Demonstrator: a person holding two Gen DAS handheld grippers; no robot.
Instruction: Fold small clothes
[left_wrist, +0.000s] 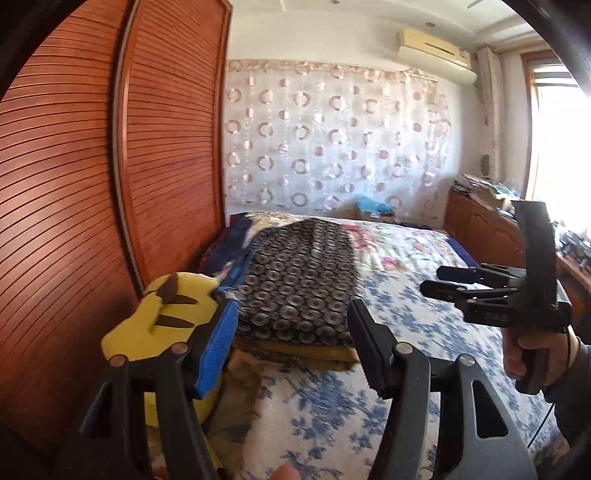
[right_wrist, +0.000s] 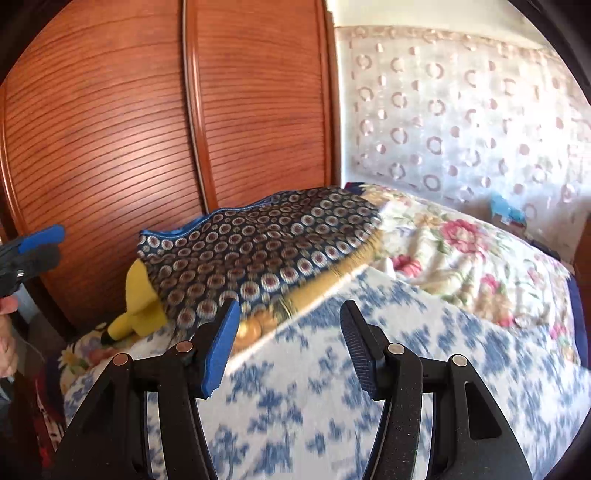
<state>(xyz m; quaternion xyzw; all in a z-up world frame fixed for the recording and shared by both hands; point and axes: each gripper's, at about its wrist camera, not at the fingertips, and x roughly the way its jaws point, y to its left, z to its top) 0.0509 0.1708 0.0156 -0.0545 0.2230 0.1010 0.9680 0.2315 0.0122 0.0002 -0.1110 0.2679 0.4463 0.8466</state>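
A folded dark garment with a ring pattern (left_wrist: 299, 280) (right_wrist: 258, 240) lies on the bed on top of mustard-yellow cloth (left_wrist: 306, 352) (right_wrist: 351, 258). My left gripper (left_wrist: 291, 332) hovers just in front of its near edge, jaws open with nothing between them. My right gripper (right_wrist: 290, 334) is open too and empty, above the blue-flowered bedspread (right_wrist: 332, 387) to the right of the garment. In the left wrist view the right gripper (left_wrist: 443, 282) shows at the right, held by a hand (left_wrist: 532, 350). The left gripper's tips (right_wrist: 40, 243) show at the far left of the right wrist view.
A yellow plush toy (left_wrist: 162, 325) (right_wrist: 136, 314) lies at the garment's left, against the slatted wooden wardrobe doors (left_wrist: 92, 184) (right_wrist: 147, 129). A pink-flowered quilt (right_wrist: 461, 251) covers the bed's far part. A wooden cabinet with clutter (left_wrist: 487, 229) stands at the right by the window.
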